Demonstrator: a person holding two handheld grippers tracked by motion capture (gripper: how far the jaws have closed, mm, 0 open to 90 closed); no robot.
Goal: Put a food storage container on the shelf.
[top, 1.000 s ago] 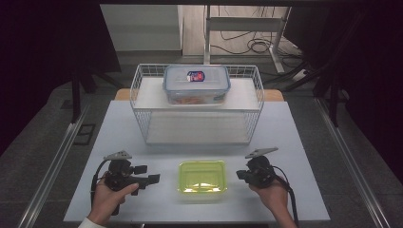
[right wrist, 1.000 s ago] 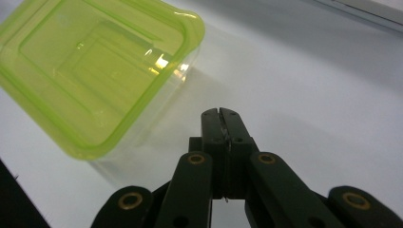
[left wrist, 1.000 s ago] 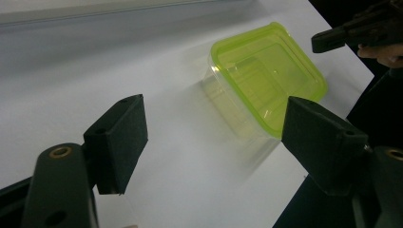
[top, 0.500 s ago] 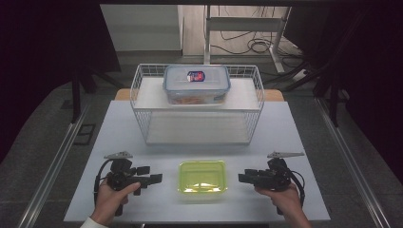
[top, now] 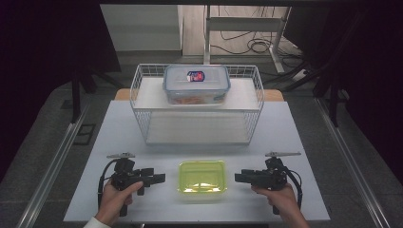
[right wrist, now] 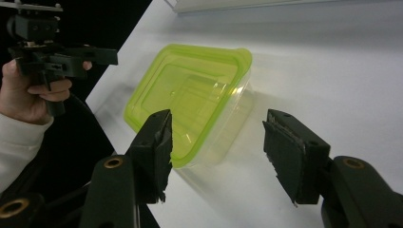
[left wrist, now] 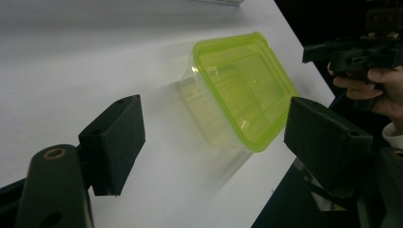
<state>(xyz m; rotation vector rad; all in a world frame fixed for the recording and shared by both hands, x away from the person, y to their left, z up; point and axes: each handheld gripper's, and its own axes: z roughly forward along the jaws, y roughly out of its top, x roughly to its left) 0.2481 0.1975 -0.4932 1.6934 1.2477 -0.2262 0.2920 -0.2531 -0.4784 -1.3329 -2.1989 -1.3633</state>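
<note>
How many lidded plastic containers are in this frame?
2. The green-lidded container sits on the white table near its front edge, between the two grippers. The blue-rimmed container sits on the upper shelf of the wire basket farther back. None looks hidden.

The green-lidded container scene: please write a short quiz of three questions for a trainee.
1. True or false: the green-lidded container lies between the left gripper and the right gripper.
2. Where is the clear box with the blue-grey lid? A) in the wire basket B) on the floor
3. Fill in: the right gripper's jaws are ____.

Key: 1 true; 2 A; 3 open, nothing between them, just been opening.
</note>
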